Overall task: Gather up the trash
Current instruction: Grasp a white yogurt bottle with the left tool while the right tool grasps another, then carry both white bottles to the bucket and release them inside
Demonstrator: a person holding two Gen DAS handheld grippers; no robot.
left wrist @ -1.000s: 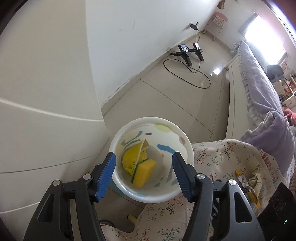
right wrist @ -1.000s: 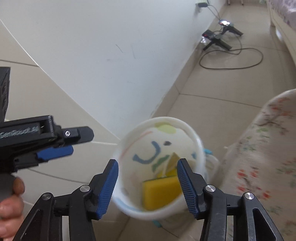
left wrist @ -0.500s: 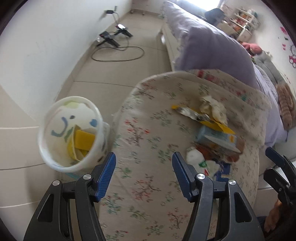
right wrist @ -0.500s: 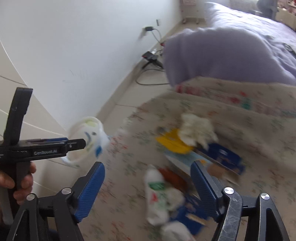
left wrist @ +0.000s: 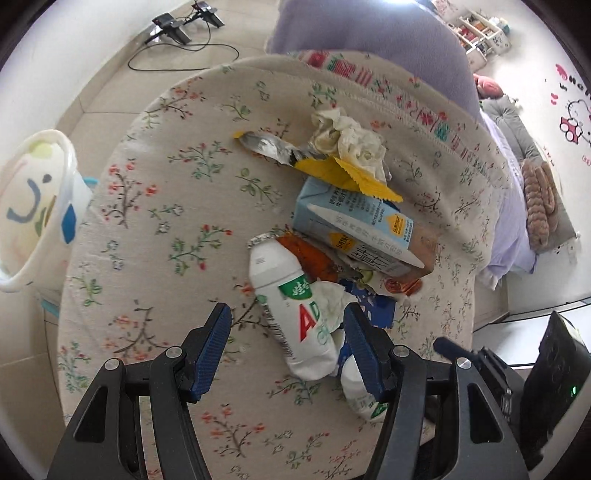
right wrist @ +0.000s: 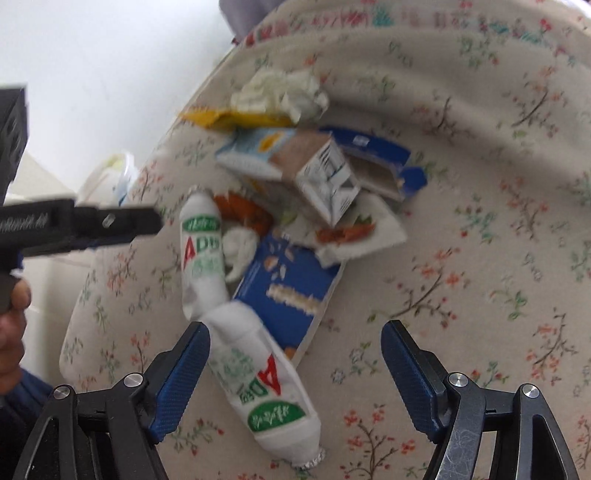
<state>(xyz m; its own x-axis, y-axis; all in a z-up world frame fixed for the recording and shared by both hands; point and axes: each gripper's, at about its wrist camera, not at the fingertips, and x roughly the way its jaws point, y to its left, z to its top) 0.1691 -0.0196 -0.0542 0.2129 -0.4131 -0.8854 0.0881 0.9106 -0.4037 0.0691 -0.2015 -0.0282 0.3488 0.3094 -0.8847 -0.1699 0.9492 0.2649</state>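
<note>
A heap of trash lies on the round table under a floral cloth. It holds a crumpled tissue, a yellow wrapper, a pale blue milk carton, a blue box and two white drink bottles. My left gripper hovers open over one bottle, its pads clear of it. My right gripper is open wide above the other bottle and the blue box. A white bin with painted marks stands left of the table.
Behind the table lies a bed with a purple blanket. Cables and black stands are on the tiled floor. In the right wrist view a hand holds the left gripper's black body at the left edge.
Both grippers swung from above the white bin over to the table's trash heap. The right jaws stand wider than a second ago. The left jaws keep the same gap.
</note>
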